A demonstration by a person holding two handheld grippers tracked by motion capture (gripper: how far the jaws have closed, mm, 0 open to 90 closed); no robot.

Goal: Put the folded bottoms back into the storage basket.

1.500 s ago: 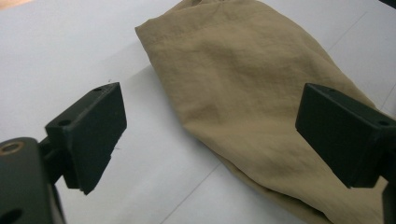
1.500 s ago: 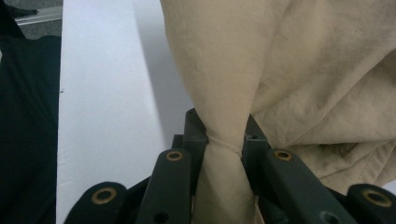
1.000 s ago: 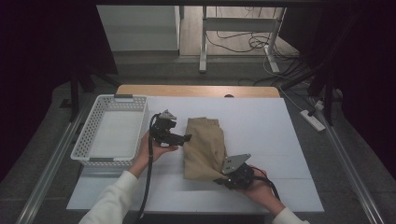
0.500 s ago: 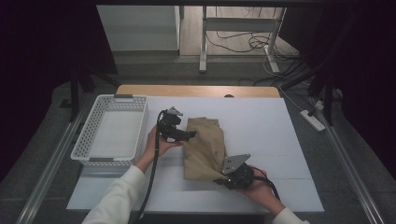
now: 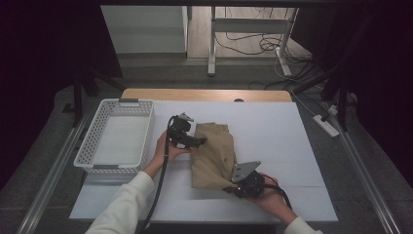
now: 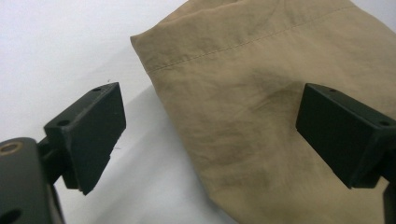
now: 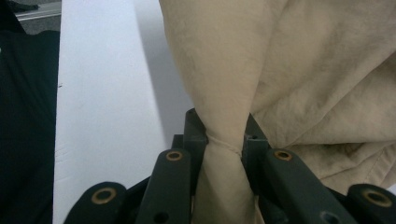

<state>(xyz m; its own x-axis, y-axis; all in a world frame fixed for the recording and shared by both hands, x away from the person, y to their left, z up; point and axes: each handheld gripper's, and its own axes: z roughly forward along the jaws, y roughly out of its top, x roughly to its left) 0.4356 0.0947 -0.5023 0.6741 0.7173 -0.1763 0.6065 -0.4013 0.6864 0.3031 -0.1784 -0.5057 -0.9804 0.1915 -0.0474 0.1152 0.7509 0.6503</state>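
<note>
Two grippers worked one tan cloth (image 5: 214, 153) on the white table (image 5: 282, 131): the right gripper (image 5: 233, 187) had its jaws pinched tight on a bunched corner of the fabric, which rose straight up from between them and spread out beyond their tips. The left gripper (image 5: 200, 142) stood with its jaws wide apart and nothing pressed between them, the cloth's hemmed edge (image 6: 233, 51) lying ahead of and under the gap, closer to one jaw, bare table by the other. A white basket (image 5: 117, 139) sat well behind the left gripper, away from its jaws
</note>
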